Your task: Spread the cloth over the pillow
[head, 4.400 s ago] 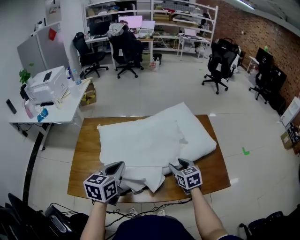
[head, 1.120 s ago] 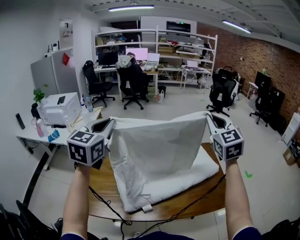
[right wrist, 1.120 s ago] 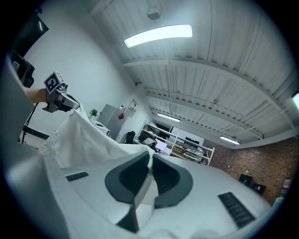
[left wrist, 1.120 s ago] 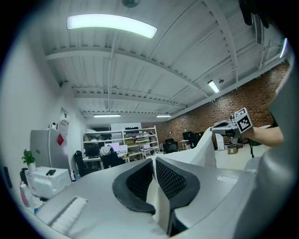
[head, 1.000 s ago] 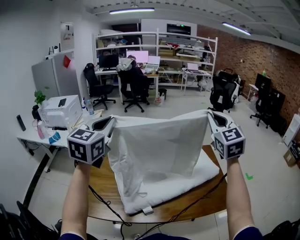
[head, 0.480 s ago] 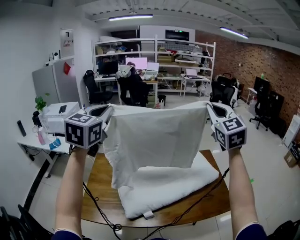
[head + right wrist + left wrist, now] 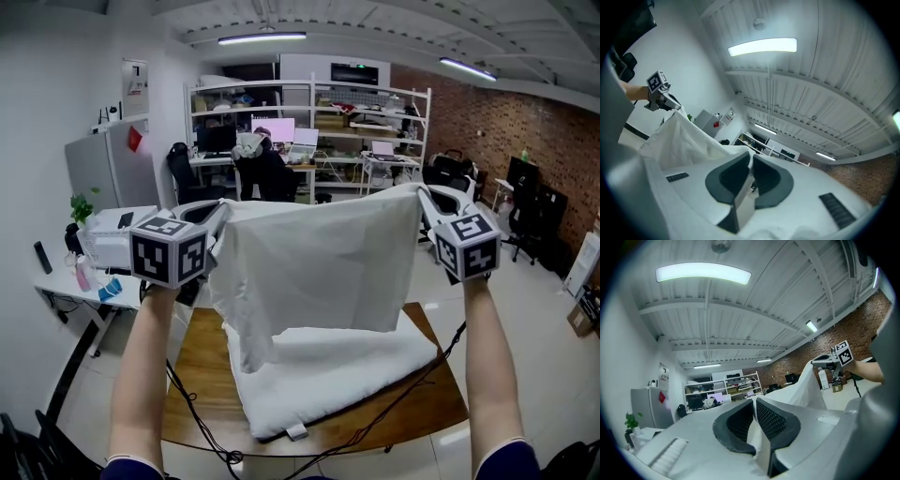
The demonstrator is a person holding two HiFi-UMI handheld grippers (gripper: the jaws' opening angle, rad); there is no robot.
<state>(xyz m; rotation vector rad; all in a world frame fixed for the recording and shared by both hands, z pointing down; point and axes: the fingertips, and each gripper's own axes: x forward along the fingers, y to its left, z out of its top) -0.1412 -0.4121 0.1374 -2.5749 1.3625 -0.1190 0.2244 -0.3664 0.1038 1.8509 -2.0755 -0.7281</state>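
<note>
two grippers hold a white cloth [image 7: 319, 262] up in the air by its top edge, stretched between them like a curtain. the left gripper [image 7: 216, 211] has the top left corner; in its own view the dark pads are pressed together with a thin fold of fabric caught between them. the right gripper [image 7: 424, 194] has the top right corner, and its view shows the same: jaws closed on a strip of cloth. both point roughly level, away from the person, the right one slightly higher in the head view. the cloth hangs above a wooden table [image 7: 192, 375]. under it a white pillow [image 7: 337, 375] lies flat, reaching from the near edge of the tabletop to the far right corner, with bare wood along the left edge and at the near right corner. the cloth's lower left corner droops lowest, in front of the pillow's left part; whether it touches the pillow cannot be told. black cables [image 7: 202, 412] trail down past the near edge.
</note>
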